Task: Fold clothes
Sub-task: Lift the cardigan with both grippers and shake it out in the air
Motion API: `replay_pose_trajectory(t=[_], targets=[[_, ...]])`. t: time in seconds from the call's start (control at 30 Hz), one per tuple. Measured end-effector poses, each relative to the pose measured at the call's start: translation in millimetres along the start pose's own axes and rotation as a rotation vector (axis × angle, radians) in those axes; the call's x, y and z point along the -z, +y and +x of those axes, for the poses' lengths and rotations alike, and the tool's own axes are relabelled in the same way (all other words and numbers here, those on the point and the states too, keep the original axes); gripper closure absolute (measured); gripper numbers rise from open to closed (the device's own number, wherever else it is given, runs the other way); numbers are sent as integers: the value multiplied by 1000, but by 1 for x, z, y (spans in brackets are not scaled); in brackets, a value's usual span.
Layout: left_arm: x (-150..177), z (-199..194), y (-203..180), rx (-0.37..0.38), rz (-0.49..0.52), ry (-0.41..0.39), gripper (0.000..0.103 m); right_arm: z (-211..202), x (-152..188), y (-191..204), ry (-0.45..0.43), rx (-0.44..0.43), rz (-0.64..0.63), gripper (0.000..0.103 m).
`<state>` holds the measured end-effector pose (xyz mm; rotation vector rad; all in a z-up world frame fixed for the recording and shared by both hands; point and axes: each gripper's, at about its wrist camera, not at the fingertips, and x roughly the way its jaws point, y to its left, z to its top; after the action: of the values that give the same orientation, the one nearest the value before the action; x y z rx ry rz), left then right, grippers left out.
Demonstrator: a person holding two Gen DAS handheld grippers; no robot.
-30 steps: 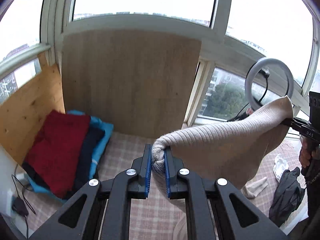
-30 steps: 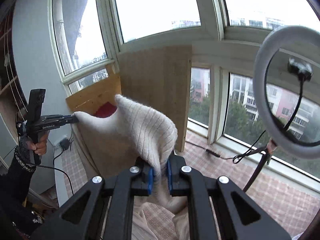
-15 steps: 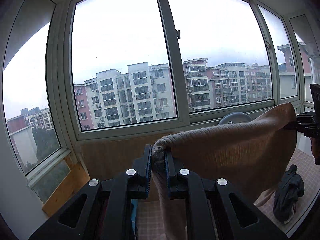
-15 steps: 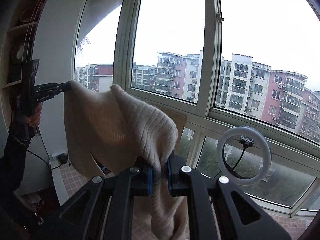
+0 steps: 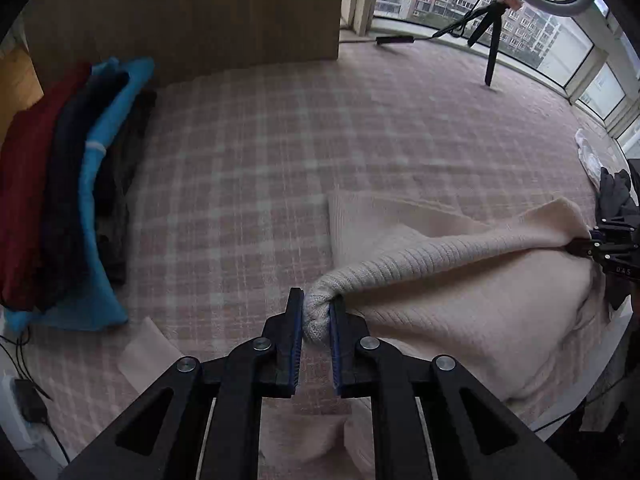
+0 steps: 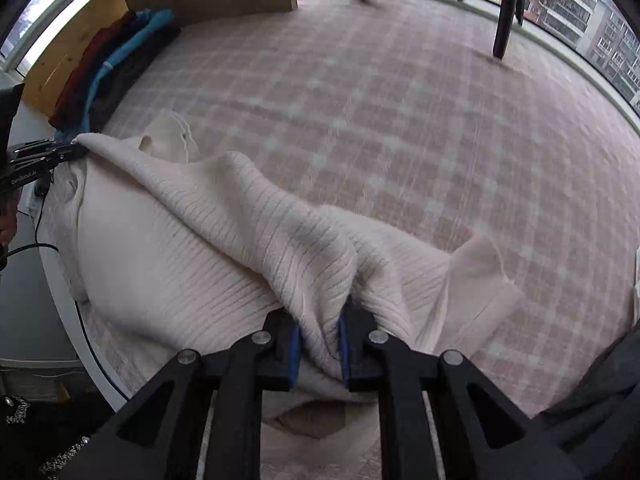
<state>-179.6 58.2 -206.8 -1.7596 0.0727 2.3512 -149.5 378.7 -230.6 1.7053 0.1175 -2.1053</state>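
Note:
A cream ribbed sweater (image 5: 460, 300) lies spread on the pink plaid cover (image 5: 260, 160), its top edge stretched between both grippers. My left gripper (image 5: 316, 312) points steeply down and is shut on a bunched corner of the knit. At the far right of the left wrist view, my right gripper (image 5: 592, 246) pinches the other corner. In the right wrist view the sweater (image 6: 180, 264) drapes over my right gripper (image 6: 320, 320); its jaws are opening slightly, with a fold of knit still pressed between the blue pads. The left gripper (image 6: 76, 148) holds the far left corner.
A stack of folded clothes (image 5: 60, 200), red, navy and blue, lies at the left against a wooden board (image 5: 180, 12). A ring light's tripod (image 5: 490, 40) stands at the back by the windows. A dark garment (image 5: 616, 192) and a white item (image 5: 586, 152) lie at the right edge.
Both grippers swung up with the sweater hanging between them, then came down and tipped toward the cover. The sweater now lies spread on the plaid surface, both corners still held.

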Motion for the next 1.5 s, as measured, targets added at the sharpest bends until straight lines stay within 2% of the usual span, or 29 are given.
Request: replay_pose_trajectory(t=[0.03,0.07,0.13,0.2,0.23,0.3,0.43,0.57,0.63,0.7,0.83,0.9,0.97,1.07,1.17,1.2,1.33,1.43,1.5], targets=[[2,-1,2,20,-8,0,90,4,8,-3,16,-34,9,86],[4,-2,5,41,-16,-1,87,-5,12,-4,-6,-49,-7,85],[8,-4,10,82,-33,-1,82,-30,19,-4,-47,-77,-41,74],[12,-16,10,86,-23,-19,66,-44,13,-13,-82,-94,-43,64],[11,-22,9,79,-5,-35,64,-51,11,-17,-100,-102,-44,62],[7,-26,11,83,27,-54,60,-64,5,-26,-135,-119,-46,62],[-2,-5,11,111,27,-7,58,-59,-10,-42,-106,-123,-44,62],[-13,17,6,186,-32,43,60,-60,-16,-50,-87,-156,-50,62],[-16,21,0,223,-46,52,63,-57,-25,-53,-88,-144,-52,61],[-19,29,-9,180,-21,75,93,-52,-33,-64,-95,-151,-30,61],[-11,27,-10,151,-11,81,94,-31,-48,-84,-78,-261,43,62],[-2,15,-5,146,-16,66,95,-19,-51,-85,-47,-280,53,62],[10,4,2,135,-28,59,94,-12,-47,-70,-24,-276,20,68],[30,-6,16,109,-39,79,94,-19,-26,-22,17,-312,-148,68],[49,-8,23,100,-50,100,94,-34,-2,14,52,-299,-311,67],[54,-7,25,98,-51,107,94,-40,0,15,52,-299,-320,67],[62,-2,24,82,-45,117,94,-62,-25,-14,-46,-324,-219,67],[56,5,16,73,-35,118,94,-57,-59,-33,-104,-294,-180,67],[53,8,20,75,-46,120,94,-38,-84,-40,-99,-245,-179,67]])
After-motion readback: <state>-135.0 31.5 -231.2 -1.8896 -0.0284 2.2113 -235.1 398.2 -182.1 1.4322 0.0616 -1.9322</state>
